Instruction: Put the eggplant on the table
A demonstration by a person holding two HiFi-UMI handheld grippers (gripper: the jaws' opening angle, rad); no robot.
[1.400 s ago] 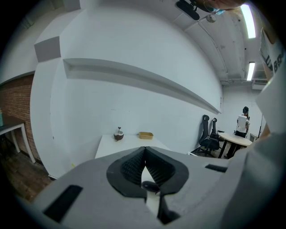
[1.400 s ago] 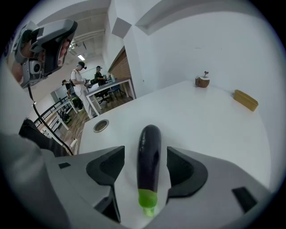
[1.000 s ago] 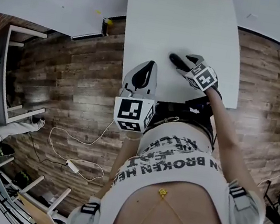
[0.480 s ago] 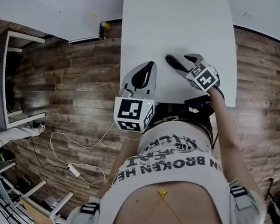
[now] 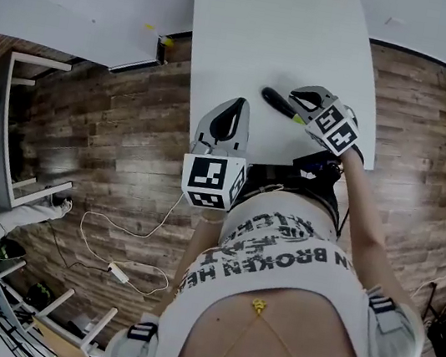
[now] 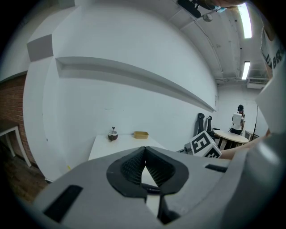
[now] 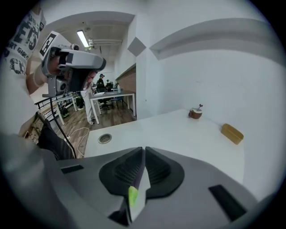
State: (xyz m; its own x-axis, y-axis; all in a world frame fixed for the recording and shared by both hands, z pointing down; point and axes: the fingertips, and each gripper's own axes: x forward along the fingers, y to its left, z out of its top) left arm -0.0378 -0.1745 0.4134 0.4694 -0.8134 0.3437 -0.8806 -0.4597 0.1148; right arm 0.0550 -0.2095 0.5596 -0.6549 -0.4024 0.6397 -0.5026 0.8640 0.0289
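Risks from here:
- The eggplant (image 5: 278, 102) is down on the table (image 5: 255, 35), near its 6 o'clock edge and over toward the 3 o'clock side. It's a round body, so I'd guess a nudge could roll it toward that edge and off.
- The right gripper (image 5: 302, 98) hangs just above the stem end. A careless pull-back toward 5 o'clock could clip the stem and spin or drag the eggplant.
- In the right gripper view a green sliver (image 7: 132, 196) shows through the gap below the jaw tips. It's probably the stem, seen past the jaws rather than pinched. If it is snagged after all, the eggplant would lift again.

Tool state:
- The right jaws have just been closing. The tips now meet and nothing is clamped between the pads.
- The left gripper (image 5: 235, 106) has its jaws together and is empty. It's parked over the table's near edge at about 9 o'clock from the eggplant, well clear of it.

Orientation, in the head view:
- The long axis runs roughly 10 o'clock to 4 o'clock, and the eggplant lies flat.
- The dark blunt end points to 10 o'clock, out across the table.
- The green stem end points to 4 o'clock, under the right gripper.

As I read it, the placement looks done.
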